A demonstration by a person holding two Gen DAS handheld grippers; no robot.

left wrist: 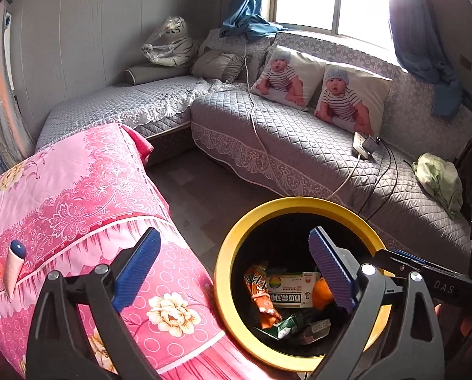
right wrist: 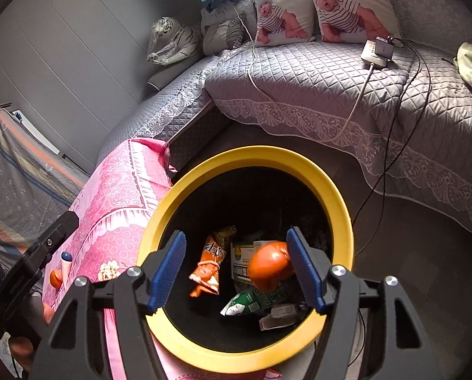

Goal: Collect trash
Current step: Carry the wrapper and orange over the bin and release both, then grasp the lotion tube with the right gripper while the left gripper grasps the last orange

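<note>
Both tools gape over my round yellow-rimmed black bin (right wrist: 340, 209): left tool (left wrist: 232, 272) empty; right tool (right wrist: 236, 269) loose beside a blurred, smooth orange peel (right wrist: 269, 269), long axis tilted up-right.

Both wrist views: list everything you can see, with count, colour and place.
Round bin with yellow rim: one, black inside, on the floor beside the pink cloth.
Orange snack wrapper: one, in the bin.
White-and-green cardboard box: one, in the bin.
Crumpled green-and-white wrapper: one, in the bin.
Round orange object: one, blurred, over the bin.
Pink floral cloth: one, covering furniture.
Blue-tipped pink tube: one, on the cloth.
Grey quilted sofa: one, under the window.
Baby-print cushions: two, white, on the sofa.
Plastic-wrapped plush tiger: one, white striped, sofa corner.
White power strip: one, on the sofa.
Blue curtains: two, at the window.
Left gripper: black, blue pads, open, empty.
Right gripper: same colours, open above the bin.
</note>
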